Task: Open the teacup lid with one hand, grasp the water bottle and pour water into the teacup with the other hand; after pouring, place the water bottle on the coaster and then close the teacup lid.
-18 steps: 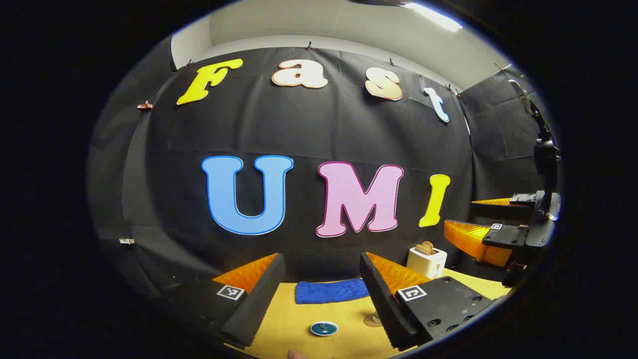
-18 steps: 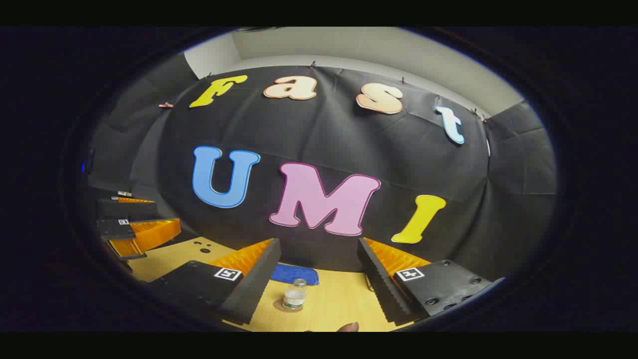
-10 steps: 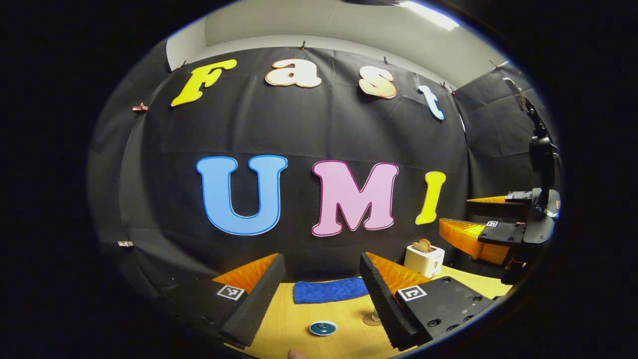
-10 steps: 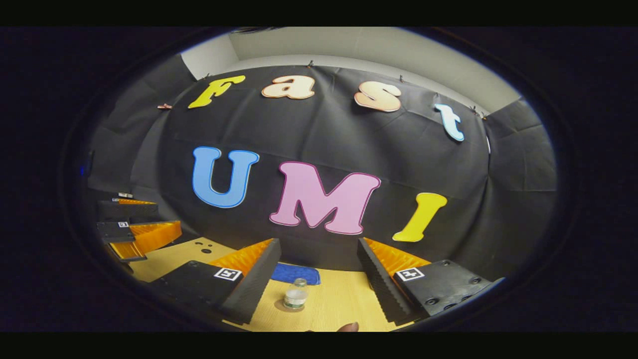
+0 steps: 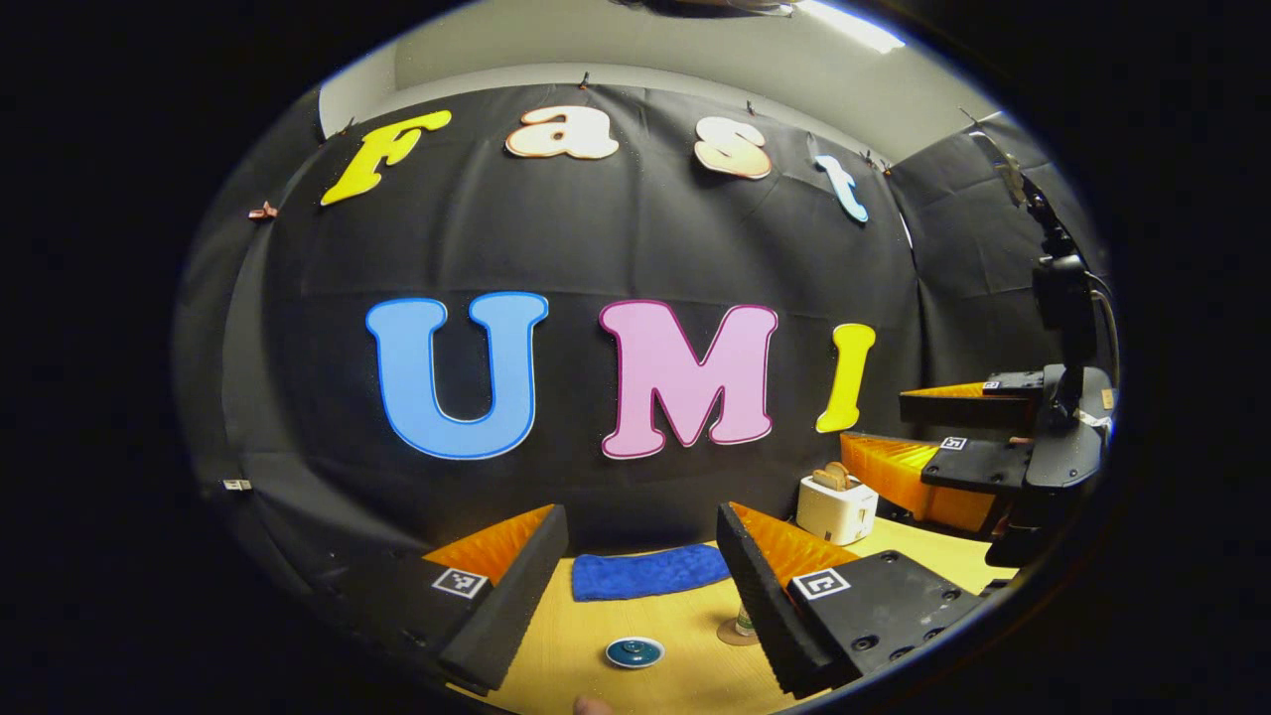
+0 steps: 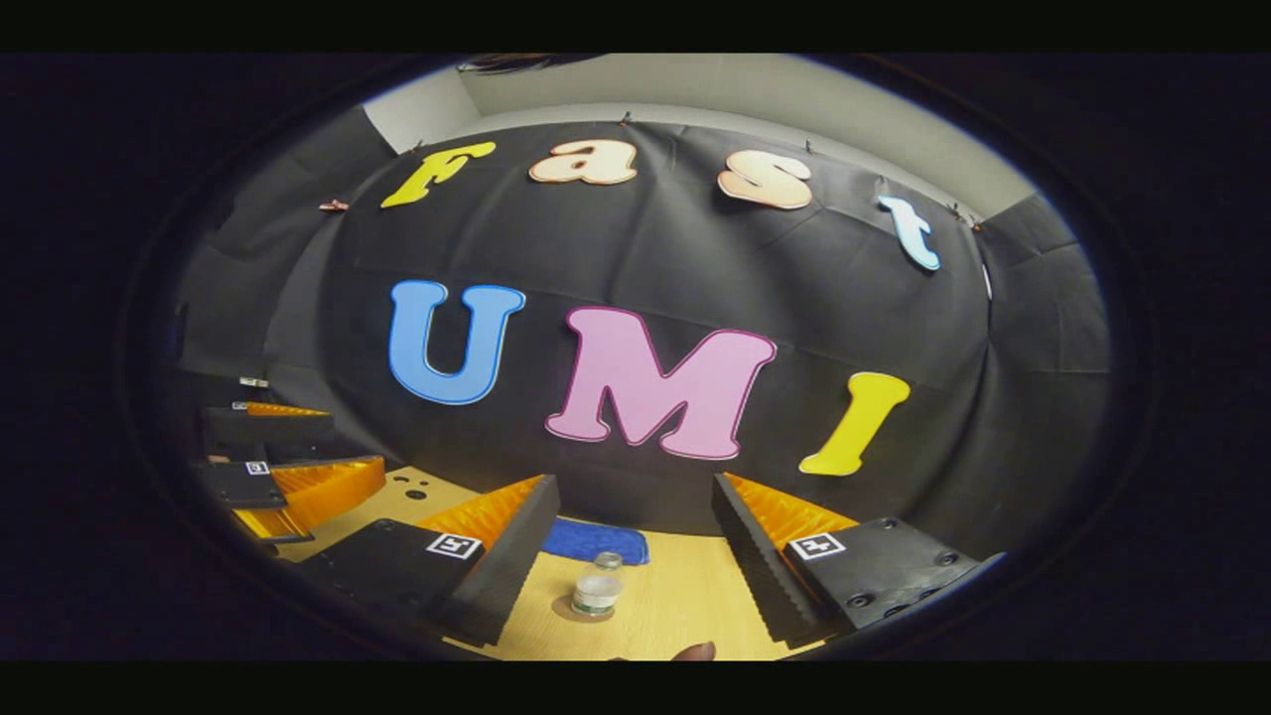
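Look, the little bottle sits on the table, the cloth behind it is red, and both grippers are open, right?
Almost. The cloth is blue, not red; the right gripper view shows it lying behind the little bottle on the table. The right gripper and the left gripper are both open.

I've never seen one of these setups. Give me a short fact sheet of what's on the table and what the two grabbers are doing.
table: light wood top
teacup: blue lid on, seen from above
water bottle: small clear bottle, upright, seems to stand on a round coaster
cloth: blue towel at the back of the table
toaster: white, with bread in it, back right
left gripper: open, holds nothing, above the teacup
right gripper: open, holds nothing, above the bottle
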The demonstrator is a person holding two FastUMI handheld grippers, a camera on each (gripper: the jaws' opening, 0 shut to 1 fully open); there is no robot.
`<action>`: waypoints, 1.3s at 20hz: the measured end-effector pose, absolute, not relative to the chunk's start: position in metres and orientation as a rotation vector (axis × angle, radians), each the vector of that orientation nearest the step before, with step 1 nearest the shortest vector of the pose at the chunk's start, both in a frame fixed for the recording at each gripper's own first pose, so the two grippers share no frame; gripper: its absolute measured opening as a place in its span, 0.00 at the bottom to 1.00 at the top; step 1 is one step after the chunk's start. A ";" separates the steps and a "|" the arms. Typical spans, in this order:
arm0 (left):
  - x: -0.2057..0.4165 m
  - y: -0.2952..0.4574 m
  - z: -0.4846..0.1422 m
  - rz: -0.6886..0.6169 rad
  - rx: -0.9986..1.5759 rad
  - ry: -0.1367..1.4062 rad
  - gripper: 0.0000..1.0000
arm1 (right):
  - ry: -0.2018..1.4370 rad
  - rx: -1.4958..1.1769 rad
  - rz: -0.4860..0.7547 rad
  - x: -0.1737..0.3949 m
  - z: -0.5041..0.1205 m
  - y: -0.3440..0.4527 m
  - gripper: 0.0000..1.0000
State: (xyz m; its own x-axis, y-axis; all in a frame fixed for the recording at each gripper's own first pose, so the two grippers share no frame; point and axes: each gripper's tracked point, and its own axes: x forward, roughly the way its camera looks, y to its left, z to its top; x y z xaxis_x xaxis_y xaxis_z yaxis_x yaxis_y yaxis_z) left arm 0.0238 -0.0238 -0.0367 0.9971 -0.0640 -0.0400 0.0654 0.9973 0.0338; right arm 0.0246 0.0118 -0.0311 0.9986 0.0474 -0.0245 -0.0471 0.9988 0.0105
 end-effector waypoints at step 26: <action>0.124 -0.006 -0.367 0.043 0.082 0.319 0.71 | 0.155 -0.004 -0.001 0.081 -0.267 0.018 0.96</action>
